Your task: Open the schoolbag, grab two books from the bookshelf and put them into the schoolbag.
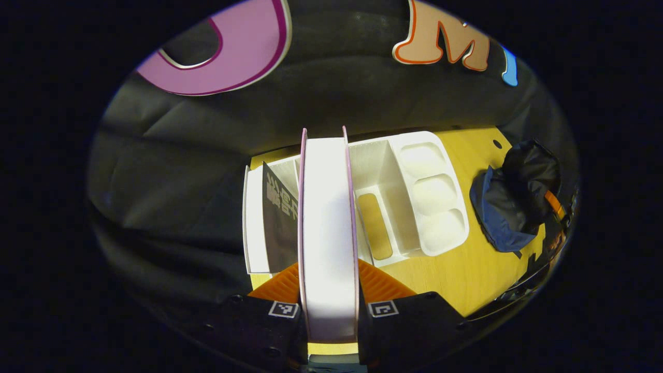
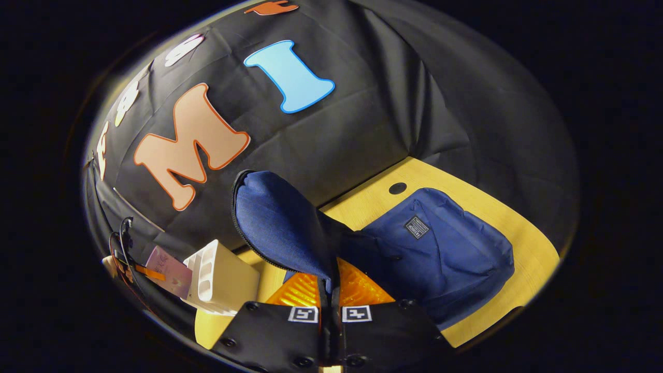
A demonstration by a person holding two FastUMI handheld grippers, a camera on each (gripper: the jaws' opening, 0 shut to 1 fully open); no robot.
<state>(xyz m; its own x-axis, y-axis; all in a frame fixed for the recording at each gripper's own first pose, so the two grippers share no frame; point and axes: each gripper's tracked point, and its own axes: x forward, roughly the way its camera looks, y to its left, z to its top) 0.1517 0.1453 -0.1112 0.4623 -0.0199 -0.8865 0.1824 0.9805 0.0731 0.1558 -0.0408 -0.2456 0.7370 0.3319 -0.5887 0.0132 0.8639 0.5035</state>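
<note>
One book (image 1: 328,233) gripped, one on bookshelf (image 1: 414,207), one schoolbag (image 2: 440,248)

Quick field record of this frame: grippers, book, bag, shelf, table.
left gripper: shut on a pink-edged book, held edge-on above the shelf
right gripper: shut on the schoolbag flap, lifting it up
schoolbag: blue, lying on the table, flap raised
bookshelf: white organizer with several compartments; a dark book stands in its left slot
table: yellow wood top
books in bag: cannot tell
</note>
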